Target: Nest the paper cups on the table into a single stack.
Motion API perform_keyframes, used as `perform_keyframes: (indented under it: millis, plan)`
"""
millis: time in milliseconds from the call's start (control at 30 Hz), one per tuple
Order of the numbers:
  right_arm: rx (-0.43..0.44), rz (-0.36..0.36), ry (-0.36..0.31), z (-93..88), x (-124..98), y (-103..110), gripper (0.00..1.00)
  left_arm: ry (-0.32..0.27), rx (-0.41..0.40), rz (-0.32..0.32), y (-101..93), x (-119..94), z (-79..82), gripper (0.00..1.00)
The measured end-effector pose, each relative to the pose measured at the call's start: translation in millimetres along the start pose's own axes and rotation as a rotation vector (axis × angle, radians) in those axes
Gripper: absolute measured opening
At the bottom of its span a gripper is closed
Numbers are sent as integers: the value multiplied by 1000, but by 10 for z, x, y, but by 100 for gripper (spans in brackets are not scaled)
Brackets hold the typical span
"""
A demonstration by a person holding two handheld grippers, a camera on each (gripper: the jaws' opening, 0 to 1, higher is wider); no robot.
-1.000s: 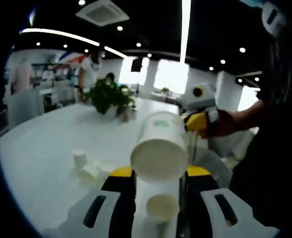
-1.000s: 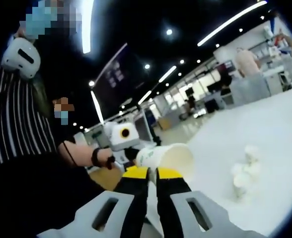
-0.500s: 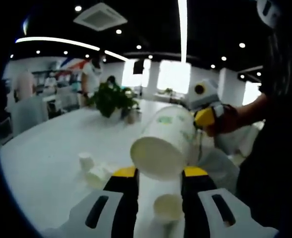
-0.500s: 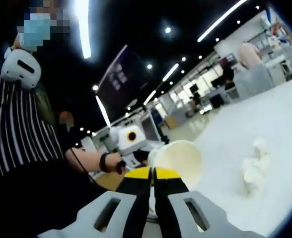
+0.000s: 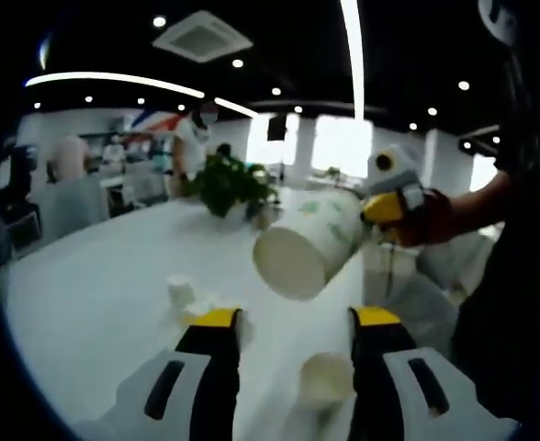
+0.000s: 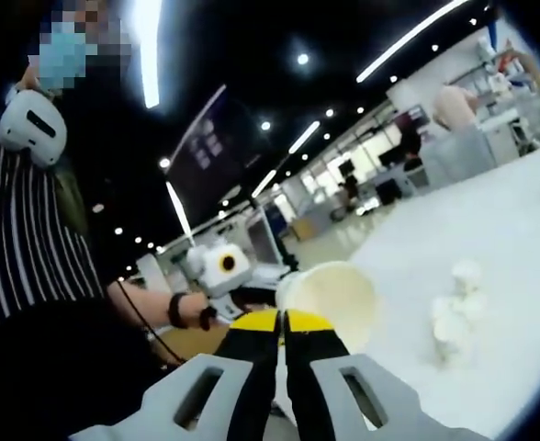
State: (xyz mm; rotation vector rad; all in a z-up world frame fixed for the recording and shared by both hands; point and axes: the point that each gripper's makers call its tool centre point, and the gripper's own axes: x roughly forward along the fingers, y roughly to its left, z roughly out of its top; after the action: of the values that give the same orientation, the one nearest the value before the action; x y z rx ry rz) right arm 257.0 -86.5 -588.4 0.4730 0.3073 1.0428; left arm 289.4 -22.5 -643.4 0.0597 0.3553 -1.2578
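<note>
My right gripper (image 6: 283, 320) is shut on the rim of a white paper cup (image 6: 330, 292), held tilted in the air. From the left gripper view that cup (image 5: 307, 248) shows its base, with the right gripper (image 5: 380, 209) and a hand behind it. The left gripper (image 5: 296, 317) stands open below the cup, not touching it. Another paper cup (image 5: 325, 377) stands mouth up on the white table (image 5: 105, 303), low between the left jaws. The left gripper (image 6: 248, 294) sits just left of the held cup.
A few small white cups (image 5: 183, 294) cluster on the table at the left, also the small cups (image 6: 454, 312). A potted plant (image 5: 233, 184) stands farther back. The person in a striped top (image 6: 31, 239) is close at the left.
The held cup has lifted up and to the right, out from between the left jaws. Both views have shifted a little.
</note>
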Motion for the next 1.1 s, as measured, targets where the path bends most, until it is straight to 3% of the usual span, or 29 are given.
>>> perform_keyframes:
  millis: [333, 433, 900, 1100]
  plan:
    - [-12, -51, 52, -79, -72, -134, 0, 3, -24, 95, 155, -82, -80, 60]
    - [-8, -44, 50, -45, -74, -116, 0, 2, -78, 100, 147, -82, -118, 68]
    - [-73, -77, 127, 16, -84, -136, 0, 39, -42, 190, 301, -181, -240, 84]
    - [-203, -159, 240, -26, -105, -212, 0, -9, -23, 283, 478, -303, -170, 98]
